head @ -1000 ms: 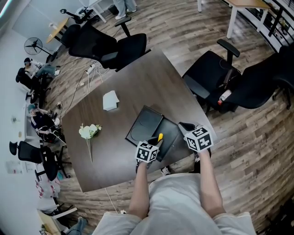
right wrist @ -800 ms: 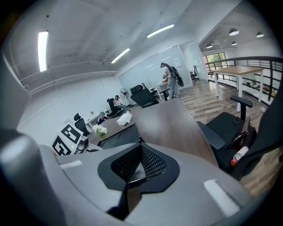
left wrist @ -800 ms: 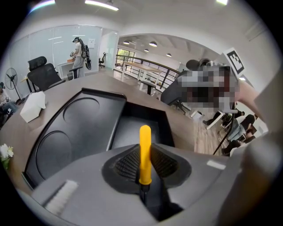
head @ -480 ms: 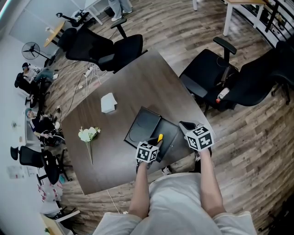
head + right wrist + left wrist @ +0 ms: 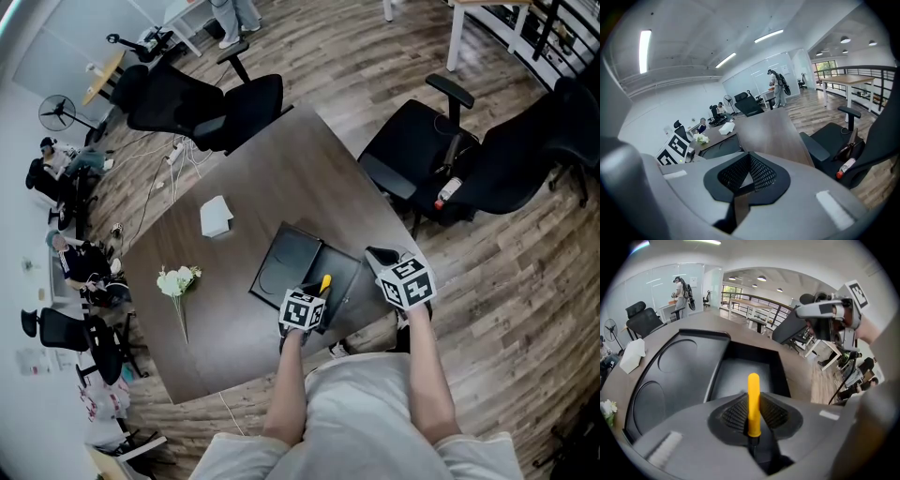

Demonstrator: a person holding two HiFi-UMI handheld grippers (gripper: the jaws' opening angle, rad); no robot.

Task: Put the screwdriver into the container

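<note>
A screwdriver with a yellow handle (image 5: 753, 399) is clamped in my left gripper (image 5: 753, 427), handle pointing forward. It hangs just above the deep tray of the black container (image 5: 745, 373), whose open lid (image 5: 679, 362) lies flat to the left. In the head view the screwdriver (image 5: 325, 281) and the left gripper (image 5: 317, 292) sit over the near part of the container (image 5: 286, 258). My right gripper (image 5: 381, 256) hovers right of the container near the table's edge, shut with nothing in it (image 5: 747, 174).
On the dark wooden table (image 5: 281, 178) are a white tissue box (image 5: 217, 217) and a bunch of white flowers (image 5: 176, 280) to the left. Black office chairs (image 5: 225, 98) (image 5: 422, 155) stand at the table's far and right sides.
The head view has drifted slightly. Both grippers and the screwdriver hold the same places over the container.
</note>
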